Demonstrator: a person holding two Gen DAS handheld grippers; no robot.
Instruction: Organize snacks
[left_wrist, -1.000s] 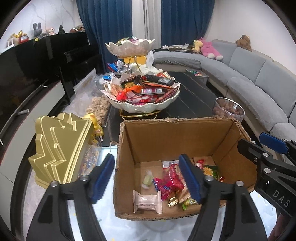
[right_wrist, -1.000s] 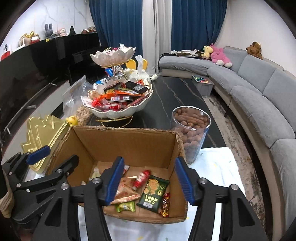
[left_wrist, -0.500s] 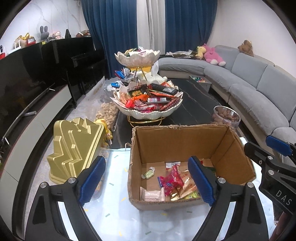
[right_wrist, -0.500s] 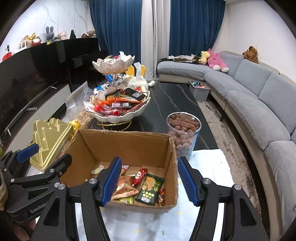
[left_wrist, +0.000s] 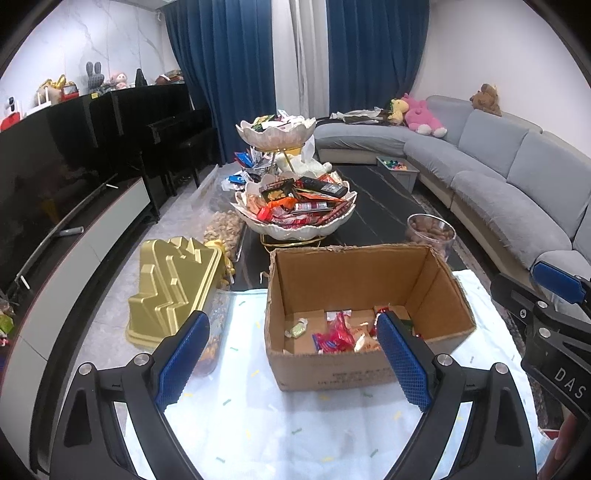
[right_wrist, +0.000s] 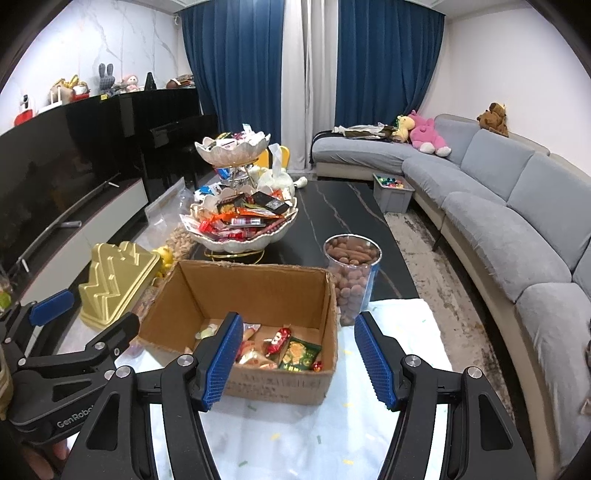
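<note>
Standing on a pale cloth (left_wrist: 258, 435), cardboard box (left_wrist: 332, 373); grey sofa (right_wrist: 498, 206) behind; both hand-held grippers wide, empty.

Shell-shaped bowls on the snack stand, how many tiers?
2. Lower bowl sits on the dark table behind the cardboard box, full of wrapped snacks; smaller upper bowl stands above it. No third shows.

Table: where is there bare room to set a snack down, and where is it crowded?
Free: the white cloth in front of the box, and the cloth strip right of it, below the nut jar. The dark table between the snack bowl and sofa is also bare. Crowded: left of the box, around the gold tin.
</note>
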